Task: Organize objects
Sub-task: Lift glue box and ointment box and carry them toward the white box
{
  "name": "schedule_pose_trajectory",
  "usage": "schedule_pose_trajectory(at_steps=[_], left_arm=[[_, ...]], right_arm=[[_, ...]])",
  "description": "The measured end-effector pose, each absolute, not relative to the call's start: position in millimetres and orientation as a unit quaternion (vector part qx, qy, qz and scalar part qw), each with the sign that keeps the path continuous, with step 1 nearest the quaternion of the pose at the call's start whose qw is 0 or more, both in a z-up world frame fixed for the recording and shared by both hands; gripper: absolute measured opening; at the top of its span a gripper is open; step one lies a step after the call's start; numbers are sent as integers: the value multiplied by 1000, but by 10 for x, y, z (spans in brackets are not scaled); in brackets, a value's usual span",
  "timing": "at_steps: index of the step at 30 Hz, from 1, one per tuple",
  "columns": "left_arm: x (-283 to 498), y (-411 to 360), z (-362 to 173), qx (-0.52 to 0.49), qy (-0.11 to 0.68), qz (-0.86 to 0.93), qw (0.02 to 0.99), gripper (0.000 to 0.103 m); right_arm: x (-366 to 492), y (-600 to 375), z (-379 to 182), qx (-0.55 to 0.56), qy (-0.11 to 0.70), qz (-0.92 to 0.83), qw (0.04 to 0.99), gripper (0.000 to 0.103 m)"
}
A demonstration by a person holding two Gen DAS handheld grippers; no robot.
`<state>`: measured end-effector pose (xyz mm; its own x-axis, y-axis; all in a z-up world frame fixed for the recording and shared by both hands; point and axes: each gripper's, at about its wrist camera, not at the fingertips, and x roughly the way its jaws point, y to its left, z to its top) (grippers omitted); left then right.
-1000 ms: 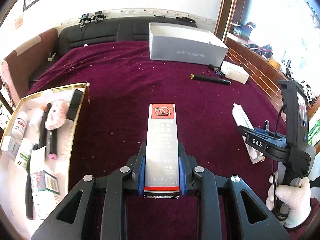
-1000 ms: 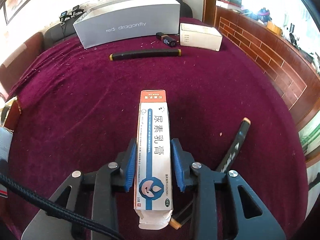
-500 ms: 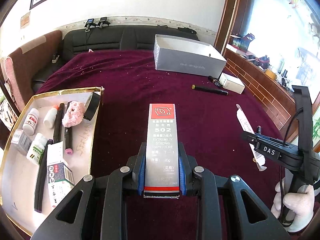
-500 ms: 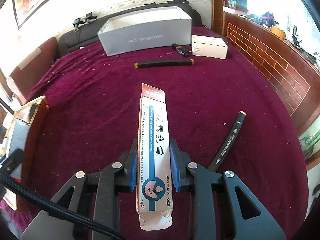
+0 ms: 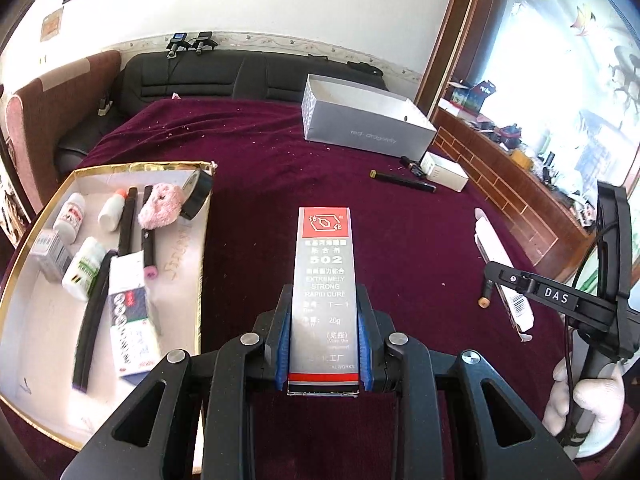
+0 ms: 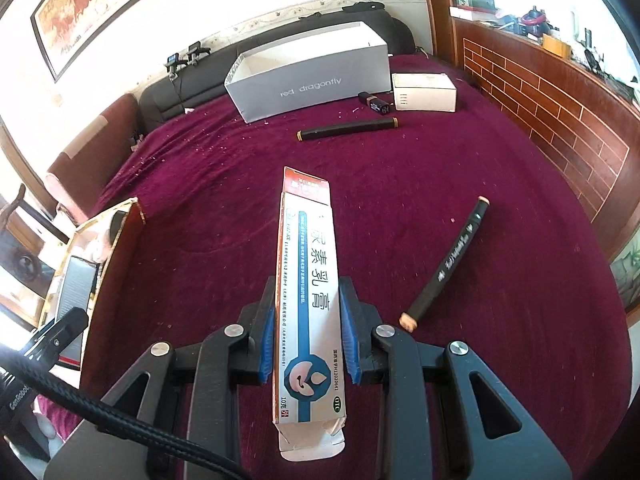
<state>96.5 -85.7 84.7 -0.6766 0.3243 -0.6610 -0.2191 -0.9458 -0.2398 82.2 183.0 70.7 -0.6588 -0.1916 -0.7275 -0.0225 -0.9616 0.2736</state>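
Left gripper (image 5: 325,340): we are clamping the glue box (image 5: 325,280) between both blue pads, its red-logo end pointing away from us.
Right gripper (image 6: 307,336): we are clamping the ointment box (image 6: 307,280) lengthwise; its near flap is hanging open and torn.
Tray (image 5: 202,248): we are seeing it on the left, gold-rimmed, already holding bottles, markers, a pink puff and a tape roll (free floor is mostly along its right side).
Loose items: we are seeing a marker (image 6: 448,260) beside the right gripper, a second marker (image 6: 347,129) farther off, a white box (image 6: 423,92) and a small battery (image 6: 374,102) beside the grey shoebox (image 6: 308,76).
Step (our judgement): we are carrying both boxes, probably toward the tray.
Risk 1: the ointment box may be pivoting or sliding, since the pads are gripping only its near half and the carton is soft.
Risk 2: the open flap may be snagging on the tray rim.
Risk 3: both grippers may be crowding each other over the tray.
Risk 4: a box may be landing on the bottles and tipping them.
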Motion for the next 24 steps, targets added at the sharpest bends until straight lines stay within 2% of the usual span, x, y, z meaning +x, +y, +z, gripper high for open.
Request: schedule_pose_trajectory(at_steps=[9, 12, 24], left_arm=[[1178, -1428, 960, -360, -89, 919, 138, 23], [1192, -1660, 947, -357, -91, 923, 111, 23], [1326, -2675, 989, -337, -98, 936, -8, 23]], right_arm=[[1162, 2389, 1029, 371, -175, -912, 11, 25], [1115, 2245, 1101, 373, -187, -907, 51, 25], [720, 693, 1326, 392, -132, -880, 232, 25]])
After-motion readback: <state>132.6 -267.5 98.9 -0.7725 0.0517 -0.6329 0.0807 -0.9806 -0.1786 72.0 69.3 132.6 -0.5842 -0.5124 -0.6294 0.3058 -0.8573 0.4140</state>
